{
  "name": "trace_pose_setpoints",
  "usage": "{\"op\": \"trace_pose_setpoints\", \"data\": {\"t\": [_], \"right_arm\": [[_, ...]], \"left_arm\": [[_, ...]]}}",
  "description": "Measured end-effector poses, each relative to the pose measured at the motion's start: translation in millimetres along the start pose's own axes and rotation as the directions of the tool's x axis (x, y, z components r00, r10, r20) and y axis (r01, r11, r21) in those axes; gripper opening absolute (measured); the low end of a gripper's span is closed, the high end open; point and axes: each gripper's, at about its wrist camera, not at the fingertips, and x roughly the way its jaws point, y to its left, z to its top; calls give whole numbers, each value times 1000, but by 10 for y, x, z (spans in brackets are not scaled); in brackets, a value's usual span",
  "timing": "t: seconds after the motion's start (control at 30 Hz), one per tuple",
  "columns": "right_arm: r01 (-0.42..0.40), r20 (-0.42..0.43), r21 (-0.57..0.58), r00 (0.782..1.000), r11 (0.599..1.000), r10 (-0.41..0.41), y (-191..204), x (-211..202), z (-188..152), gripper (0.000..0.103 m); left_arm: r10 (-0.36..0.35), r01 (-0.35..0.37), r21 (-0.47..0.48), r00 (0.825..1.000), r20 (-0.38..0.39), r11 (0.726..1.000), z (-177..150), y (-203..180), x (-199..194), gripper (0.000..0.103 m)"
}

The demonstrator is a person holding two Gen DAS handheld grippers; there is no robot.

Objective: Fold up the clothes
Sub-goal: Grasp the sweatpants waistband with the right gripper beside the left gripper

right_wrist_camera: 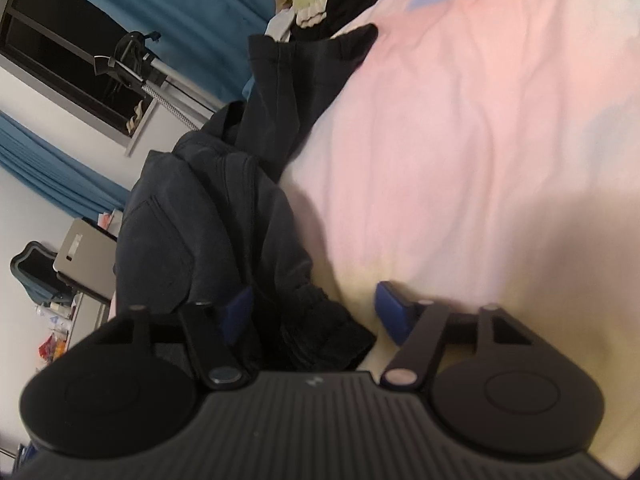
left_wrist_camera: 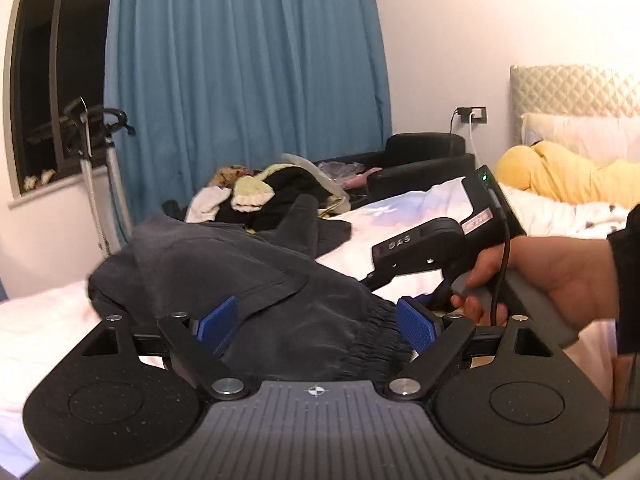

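A dark grey pair of trousers (left_wrist_camera: 224, 268) lies crumpled on the white bed sheet (left_wrist_camera: 36, 320), its gathered elastic waistband toward me. My left gripper (left_wrist_camera: 316, 326) stands wide open, a blue pad (left_wrist_camera: 416, 326) on either side of the waistband, neither pressing it. A hand (left_wrist_camera: 560, 280) holds the right gripper just right of it. In the right wrist view the same trousers (right_wrist_camera: 224, 216) run away to the upper left. The waistband end (right_wrist_camera: 320, 336) lies between the pads of my right gripper (right_wrist_camera: 316, 312), close to the left pad (right_wrist_camera: 240, 312) and clear of the right one.
A pile of mixed clothes (left_wrist_camera: 260, 196) sits at the bed's far edge, with a black armchair (left_wrist_camera: 424, 156) behind it. A yellow cushion (left_wrist_camera: 560, 176) lies by the headboard at right. A garment steamer stand (left_wrist_camera: 100, 152) and blue curtain (left_wrist_camera: 248, 80) are at the left.
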Motion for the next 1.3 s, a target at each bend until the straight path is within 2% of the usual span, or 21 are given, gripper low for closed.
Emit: {"op": "trace_pose_setpoints", "data": {"t": [0.13, 0.2, 0.27, 0.37, 0.43, 0.5, 0.6, 0.63, 0.67, 0.73, 0.87, 0.9, 0.97, 1.0, 1.03, 1.07, 1.1, 1.13, 1.17, 1.23, 1.3], "right_arm": [[-59, -5, 49, 998, 997, 59, -4, -69, 9, 47], [-114, -7, 91, 993, 989, 115, -6, -136, 4, 41], [-160, -8, 101, 987, 982, 162, 34, -209, -10, 36], [-136, -7, 30, 991, 990, 136, 140, -281, -19, 33], [-58, 2, 0, 998, 998, 58, 160, -292, -32, 36], [5, 22, -17, 1000, 1000, -5, 143, -322, -51, 37], [18, 46, 33, 999, 999, -19, 46, -426, -84, 51], [15, 56, 61, 998, 998, -18, 14, -474, -97, 62], [12, 62, 86, 998, 996, -17, -9, -507, -108, 65], [15, 68, 120, 997, 993, -23, -43, -534, -126, 66], [15, 53, 109, 998, 994, -21, -57, -441, -140, 66], [10, 50, 101, 999, 995, -15, -58, -416, -145, 66], [7, 44, 80, 999, 997, -11, -55, -350, -155, 66], [11, 43, 64, 999, 998, -14, -51, -310, -159, 66], [14, 43, 47, 999, 999, -16, -45, -272, -163, 65], [17, 44, 30, 999, 999, -18, -38, -237, -166, 63], [15, 43, 12, 999, 1000, -16, -26, -208, -164, 61], [12, 40, -4, 999, 1000, -12, -9, -185, -157, 51], [-1, 33, -11, 999, 1000, 1, 9, -172, -153, 37], [-20, 24, -24, 1000, 1000, 21, 60, -177, -159, 29], [-58, 8, -25, 998, 998, 58, 130, -231, -195, 22]], "left_arm": [[51, -42, 98, 995, -89, 994, -105, -93, 253, 81], [50, -40, 88, 993, -110, 995, -148, -81, 304, 80], [31, -24, 74, 994, -103, 997, -147, -70, 283, 79], [-30, 33, 65, 999, -44, 997, -116, -109, 161, 79], [-52, 56, 89, 998, -38, 995, -117, -182, 141, 79], [-26, 36, 147, 997, -67, 989, -164, -288, 180, 79], [15, 4, 207, 996, -92, 978, -263, -389, 264, 79], [17, 4, 221, 996, -90, 975, -290, -413, 283, 79], [13, 7, 233, 996, -84, 972, -306, -440, 300, 79], [12, 6, 262, 998, -68, 965, -320, -518, 355, 79], [92, -71, 286, 994, -61, 955, -281, -633, 613, 76], [97, -76, 273, 993, -63, 959, -265, -623, 672, 74], [82, -63, 229, 994, -74, 971, -214, -564, 736, 46], [76, -59, 197, 994, -82, 979, -176, -519, 749, 43], [78, -67, 146, 995, -68, 987, -124, -429, 706, 26], [83, -79, 85, 996, -44, 993, -65, -320, 639, 18], [90, -90, 24, 996, -20, 996, -5, -210, 571, 17], [106, -106, -53, 994, -2, 993, 55, -63, 486, 15], [129, -126, -140, 992, 11, 982, 101, 109, 406, 13], [192, -176, -309, 981, 24, 935, 141, 488, 255, 11], [253, -222, -467, 967, 5, 856, 114, 877, 98, 10]]}}
